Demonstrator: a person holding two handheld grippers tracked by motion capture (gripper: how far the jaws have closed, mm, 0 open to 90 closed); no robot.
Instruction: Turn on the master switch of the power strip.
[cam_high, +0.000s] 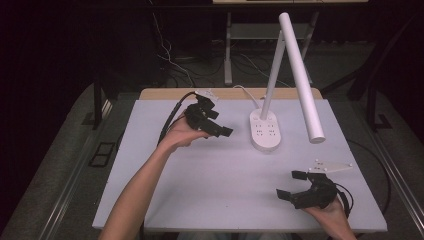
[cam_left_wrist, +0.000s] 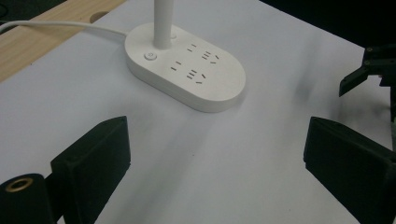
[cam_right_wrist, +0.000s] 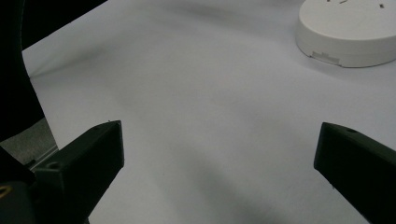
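Standing toward the far middle of the white desk (cam_high: 210, 170): one white desk lamp, its oval base (cam_high: 265, 130) carrying socket slots and a round button, stem upright, tube head (cam_high: 301, 75) slanting down to the right. Left hand-held gripper (cam_high: 220, 125): raised just left of the base, jaws spread wide, holding nothing. Right hand-held gripper (cam_high: 291, 184): near the desk's front right edge, well apart from the base, jaws likewise spread and holding nothing.

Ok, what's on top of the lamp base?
The lamp base carries the white stem, a round button beside it and socket slots. Nothing is plugged in. The stem's foot hides the spot beneath it.
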